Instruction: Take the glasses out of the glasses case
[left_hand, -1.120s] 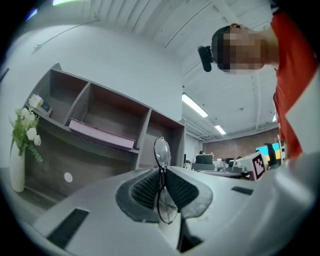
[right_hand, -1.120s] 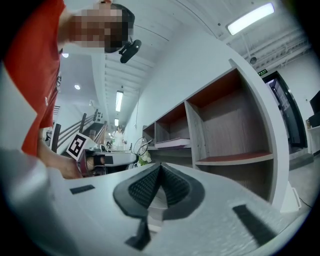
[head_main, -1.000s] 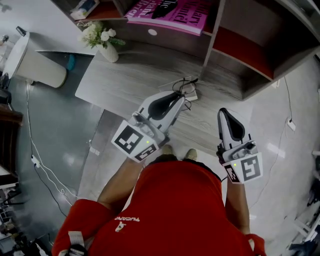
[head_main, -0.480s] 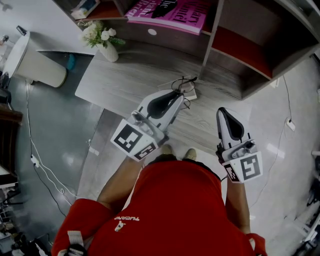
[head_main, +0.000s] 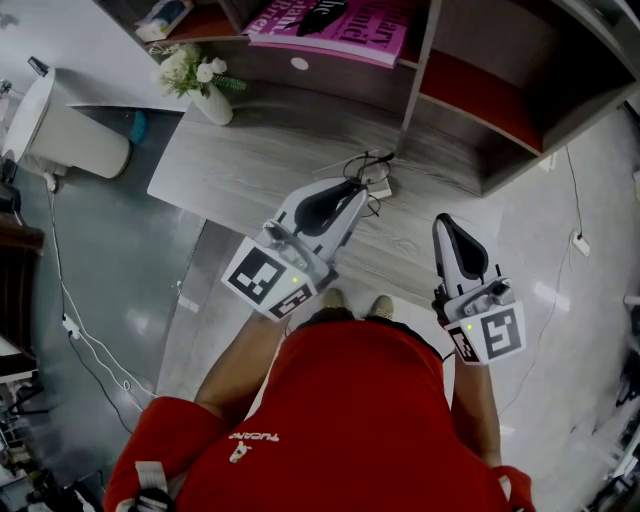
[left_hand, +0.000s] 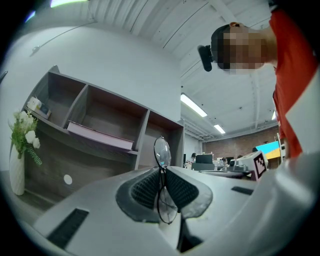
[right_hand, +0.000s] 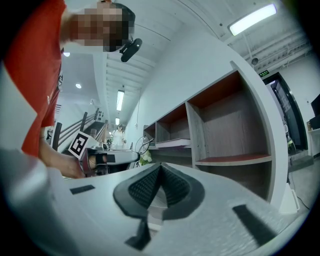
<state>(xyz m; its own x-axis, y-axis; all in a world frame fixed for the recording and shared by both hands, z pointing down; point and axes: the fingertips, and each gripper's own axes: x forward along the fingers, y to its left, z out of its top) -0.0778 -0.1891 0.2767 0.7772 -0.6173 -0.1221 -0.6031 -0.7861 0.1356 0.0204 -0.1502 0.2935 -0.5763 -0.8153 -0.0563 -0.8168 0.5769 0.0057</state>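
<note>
The glasses (left_hand: 161, 151) are gripped by the frame between the pads of the left tongs (head_main: 352, 192) and held over the grey desk (head_main: 250, 150). The right tongs (right_hand: 159, 169) are closed on nothing, well apart to the right.

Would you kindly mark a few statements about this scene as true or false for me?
1. The left tool grips the glasses. True.
2. The right tool holds a case. False: its jaws are together with nothing between them.
3. A vase of flowers stands on the desk. True.
4. The pink book lies on the floor. False: it lies on a shelf.
</note>
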